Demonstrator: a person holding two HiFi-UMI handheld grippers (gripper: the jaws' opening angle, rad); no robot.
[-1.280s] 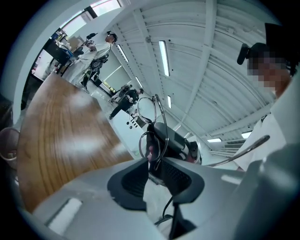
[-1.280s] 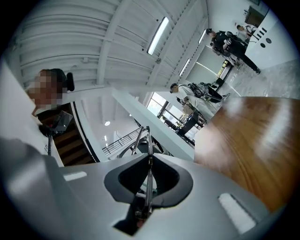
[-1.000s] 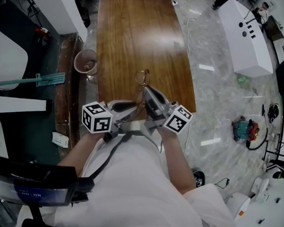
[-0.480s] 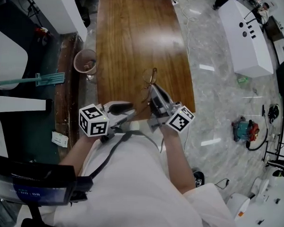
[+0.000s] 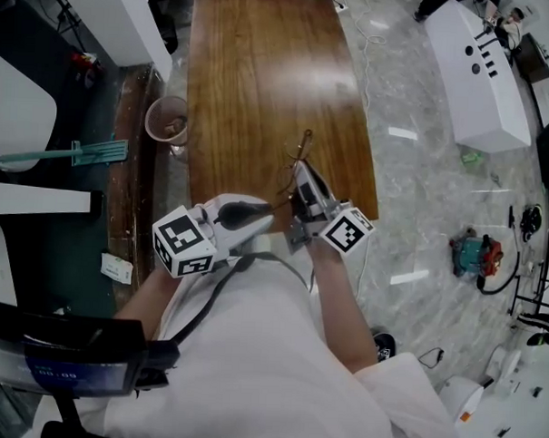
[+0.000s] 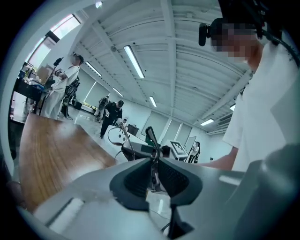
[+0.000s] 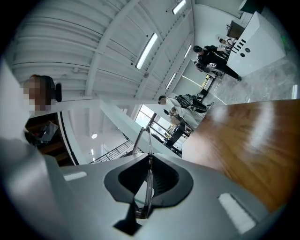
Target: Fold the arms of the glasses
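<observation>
1. Head view: the glasses (image 5: 301, 157) are held up over the near end of the wooden surface (image 5: 263, 68), close to its 5 o'clock corner. The right tool (image 5: 299, 174) points toward 12 o'clock and has the glasses at its tip. The left tool (image 5: 267, 211) lies at 8 o'clock from the right tool and points toward 3 o'clock, with its tip at the near side of the glasses. The two tips are just beside each other. A marker cube (image 5: 183, 241) sits at the left tool's rear and another marker cube (image 5: 348, 230) at the right tool's rear.

2. Left gripper view: the left tool (image 6: 152, 161) has just been closing. Its dark pads are now pinched on a thin dark glasses arm (image 6: 149, 136), which sticks out toward 12 o'clock beyond the pads. The surface (image 6: 51, 150) stretches away at 9 o'clock.

3. Right gripper view: the right tool (image 7: 149, 161) is pressed onto the glasses (image 7: 148, 178), seen edge-on, with a thin rim and a clear lens running between the pads toward 12 o'clock. The surface (image 7: 243, 140) lies at 3 o'clock.
</observation>
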